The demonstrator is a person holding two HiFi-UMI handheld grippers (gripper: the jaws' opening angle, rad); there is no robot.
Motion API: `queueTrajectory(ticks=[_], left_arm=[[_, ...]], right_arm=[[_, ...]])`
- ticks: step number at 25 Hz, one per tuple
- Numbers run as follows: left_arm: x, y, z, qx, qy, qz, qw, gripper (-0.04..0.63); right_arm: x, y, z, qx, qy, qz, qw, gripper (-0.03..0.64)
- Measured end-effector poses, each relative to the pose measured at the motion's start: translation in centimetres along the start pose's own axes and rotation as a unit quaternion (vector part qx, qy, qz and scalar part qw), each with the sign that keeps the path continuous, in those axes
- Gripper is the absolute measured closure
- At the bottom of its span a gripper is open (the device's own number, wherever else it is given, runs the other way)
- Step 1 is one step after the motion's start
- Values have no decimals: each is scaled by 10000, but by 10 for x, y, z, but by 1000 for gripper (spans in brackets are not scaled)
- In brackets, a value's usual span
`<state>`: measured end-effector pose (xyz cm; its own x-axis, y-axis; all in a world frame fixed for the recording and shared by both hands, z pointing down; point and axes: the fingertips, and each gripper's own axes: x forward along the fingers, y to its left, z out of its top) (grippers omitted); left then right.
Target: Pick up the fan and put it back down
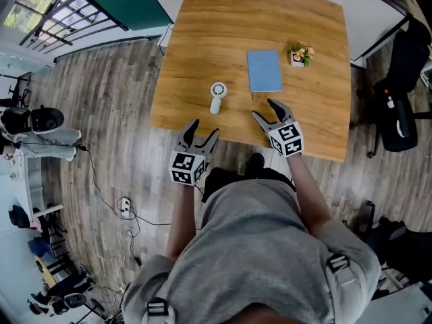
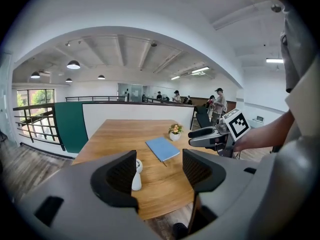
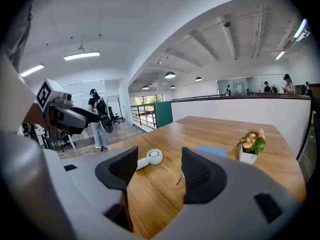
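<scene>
Landmark: flat rectangular light-blue notebook (image 1: 264, 71), lying on the table right of centre; all places below are given from it
Surface: light-brown wood-grain table (image 1: 270, 19), seen from above, with the person standing at its near edge
Task item: small white handheld fan (image 1: 217, 96) with a round head and a short handle, lying flat on the table to the person's left of the notebook, near its near-left corner but apart from it; head toward the far side, handle toward the person; nothing touches it
Left side: grey two-jaw left gripper (image 1: 206, 128) with a square-marker cube, nearer the person than the notebook and to its left, at the table's near edge with its body over the floor; jaws released and well apart, nothing between them; in the left gripper view the fan lies ahead, partly hidden behind the left jaw
Right side: matching right gripper (image 1: 263, 108), just on the person's side of the notebook, tips over the table; jaws spread and empty; in the right gripper view the fan lies ahead beside the left jaw, clear of the pads
Decoration: small white pot (image 1: 300, 54) of green leaves and orange-pink flowers, upright, just right of the notebook's far-right corner
Odd bit: short dark stick (image 1: 252, 97) at the notebook's near-left corner; too small to identify
Floor: grey plank floor (image 1: 101, 113), left of the notebook beyond the table's edge
</scene>
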<state>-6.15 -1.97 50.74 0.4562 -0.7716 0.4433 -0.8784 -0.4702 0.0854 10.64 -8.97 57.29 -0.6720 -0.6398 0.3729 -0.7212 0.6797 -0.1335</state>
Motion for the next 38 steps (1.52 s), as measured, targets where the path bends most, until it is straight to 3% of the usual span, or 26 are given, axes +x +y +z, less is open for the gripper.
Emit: queueTrajectory(ticks=[6,18,38], left_arm=[[8,-5,3,-123,-17,120,9999,305],[37,-5,8,-141,63,-14,9999,305],[103,49,-2,-376,227,-298,9986,304]], right_arm=[[5,-6,-1,-67,50,169,9998,351],[9,-18,-12,6,236,175,9996,351],[65,-44,2,-210,609,63,9979,351]])
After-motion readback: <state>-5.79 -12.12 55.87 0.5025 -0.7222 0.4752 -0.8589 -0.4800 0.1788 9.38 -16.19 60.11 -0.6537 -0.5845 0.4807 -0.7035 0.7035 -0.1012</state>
